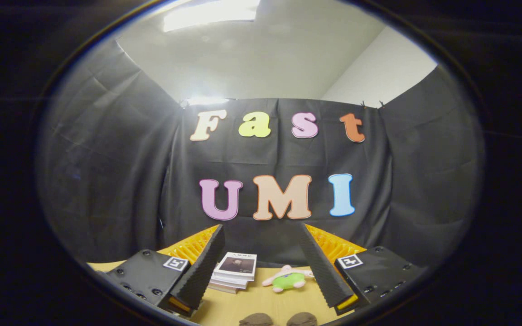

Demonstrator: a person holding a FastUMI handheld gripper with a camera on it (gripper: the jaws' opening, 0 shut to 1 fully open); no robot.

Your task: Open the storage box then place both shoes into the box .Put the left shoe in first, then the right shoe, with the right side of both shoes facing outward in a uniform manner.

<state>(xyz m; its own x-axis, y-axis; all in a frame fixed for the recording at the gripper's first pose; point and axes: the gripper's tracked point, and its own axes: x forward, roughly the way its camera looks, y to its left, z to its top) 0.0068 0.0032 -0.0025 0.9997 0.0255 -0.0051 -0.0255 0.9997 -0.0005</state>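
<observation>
Jaws spread wide and empty, the gripper (261, 235) hangs high and level above the bench (252, 303), likely poised for a start, with two shoe tips (279, 319) just nearer than the book stack (234, 271).

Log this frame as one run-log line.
tool: open, empty | ahead: book stack, plush toy on table | two shoe tips near | box: unseen
</observation>
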